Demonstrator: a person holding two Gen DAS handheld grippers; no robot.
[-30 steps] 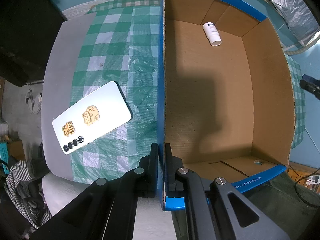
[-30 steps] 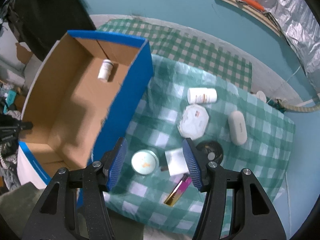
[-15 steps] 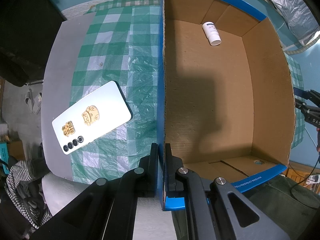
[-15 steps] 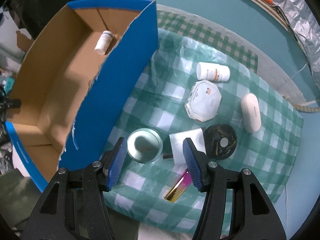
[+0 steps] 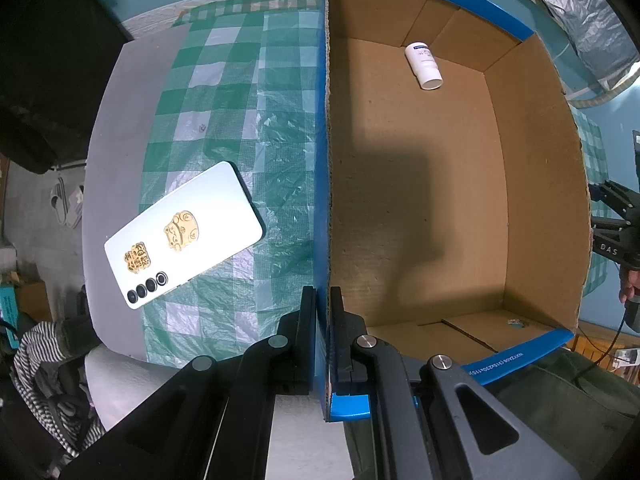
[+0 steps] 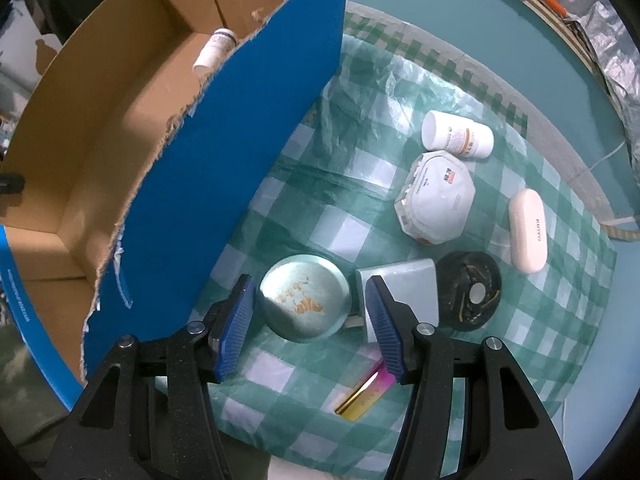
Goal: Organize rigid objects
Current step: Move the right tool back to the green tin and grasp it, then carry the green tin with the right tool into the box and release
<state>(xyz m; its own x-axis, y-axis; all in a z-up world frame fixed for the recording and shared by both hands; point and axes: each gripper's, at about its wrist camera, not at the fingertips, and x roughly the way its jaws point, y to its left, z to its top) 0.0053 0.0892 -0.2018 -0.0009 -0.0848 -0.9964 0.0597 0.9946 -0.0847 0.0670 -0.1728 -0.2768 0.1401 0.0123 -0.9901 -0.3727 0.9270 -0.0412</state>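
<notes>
One cardboard box (image 5: 420,200), blue outside and brown inside, is the largest item: light for its bulk but stiff along its walls, and best taken by a wall's top edge. The left gripper (image 5: 323,312) does so, its jaws pressed together on the near end of the box's left wall. One white phone (image 5: 182,236), lying back-up on the checked tablecloth (image 5: 224,120) left of the box, is flat, smooth and probably slippery; its long edges would suit a pinch. One white octagonal container (image 6: 434,198), seemingly light plastic, would take by opposite flats. One round pale-green tin (image 6: 305,297) sits near the box's right wall, just beside one grey square box (image 6: 404,294); it looks rigid, smooth-sided and likely light, to be held across its width. The right gripper (image 6: 308,312) hangs over it with jaws spread, one blue pad on either side of the rim; contact cannot be made out, and nothing appears held. One black round disc (image 6: 468,292) lies flat, low and awkward to pinch. One white oblong case (image 6: 528,232) is rounded and glossy, best held across its short width. Two white pill bottles, both on their sides and liable to roll: one on the cloth (image 6: 458,136), one inside the box (image 5: 424,66) at its far end. One slim gold-pink bar (image 6: 364,394), the smallest, lies near the cloth's front edge
</notes>
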